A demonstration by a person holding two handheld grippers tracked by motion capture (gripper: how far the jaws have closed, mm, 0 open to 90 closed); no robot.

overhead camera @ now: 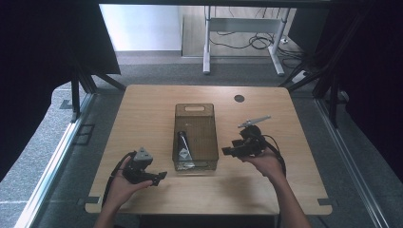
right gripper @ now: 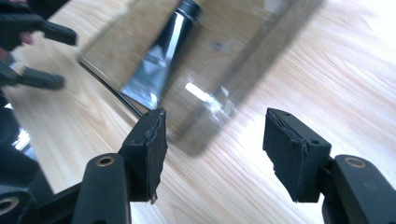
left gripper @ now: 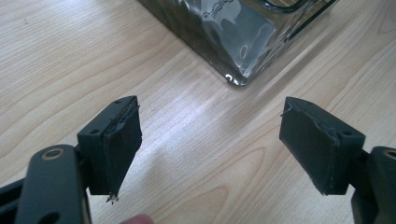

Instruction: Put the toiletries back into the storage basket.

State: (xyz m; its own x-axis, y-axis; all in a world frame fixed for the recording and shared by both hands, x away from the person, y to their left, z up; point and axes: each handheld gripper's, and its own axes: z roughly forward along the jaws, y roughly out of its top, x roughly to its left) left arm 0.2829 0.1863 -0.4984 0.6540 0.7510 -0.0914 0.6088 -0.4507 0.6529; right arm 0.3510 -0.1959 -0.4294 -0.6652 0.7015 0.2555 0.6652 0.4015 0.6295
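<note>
Grey carpet and a white-legged desk frame lie beyond the wooden worktop, which has wide bare wood on both sides of a smoky transparent bin standing at its middle. Its long sides run away from the person, handle cutout at the far end. Inside the bin, a dark tube lies lengthwise near the left wall, cap toward the far end.

Left tool sits near the bin's near-left corner, close to the worktop's front edge, its jaws spread wide with nothing between them. Right tool is just beside the bin's right wall, jaws also apart and empty, with open wood behind it to the right edge.

From the right gripper view, the tube's glossy black body and cap show clearly through the bin, blurred at the rim. From the left gripper view, the bin's rounded corner shows up close above bare wood.
</note>
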